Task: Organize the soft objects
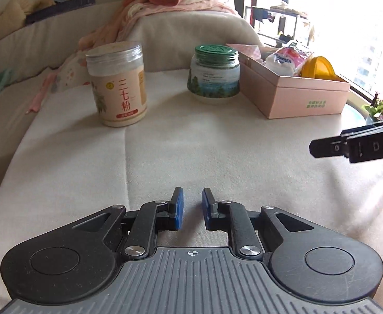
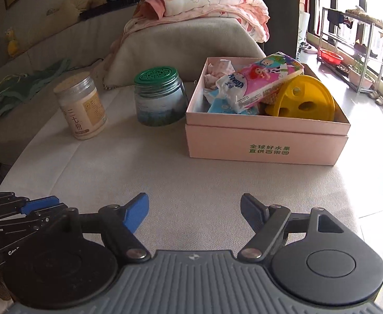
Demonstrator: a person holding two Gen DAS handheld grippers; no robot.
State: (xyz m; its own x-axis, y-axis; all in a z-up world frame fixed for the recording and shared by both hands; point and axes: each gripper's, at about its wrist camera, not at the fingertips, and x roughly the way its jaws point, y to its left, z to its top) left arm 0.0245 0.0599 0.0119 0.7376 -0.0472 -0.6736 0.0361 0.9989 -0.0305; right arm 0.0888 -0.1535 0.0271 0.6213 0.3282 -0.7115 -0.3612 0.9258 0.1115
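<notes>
Inside the pink cardboard box (image 2: 267, 141) the soft tissue packs (image 2: 243, 86) already lie, while both empties, the wide-spread right claw (image 2: 194, 210) and narrowly parted left claw (image 1: 190, 208), should approach the next soft item slowly.

Left tongs (image 1: 192, 204) narrow, right tongs (image 2: 194, 210) wide; both empty.

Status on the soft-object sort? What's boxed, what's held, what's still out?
Done: tissue packs and other soft packets sit in the pink box, beside a yellow plastic piece.
In hand: nothing. The right gripper is open and empty; the left gripper has a narrow gap, also empty.
Left: only the powder jar and green-lidded jar stand on the cushion; both look rigid.
</notes>
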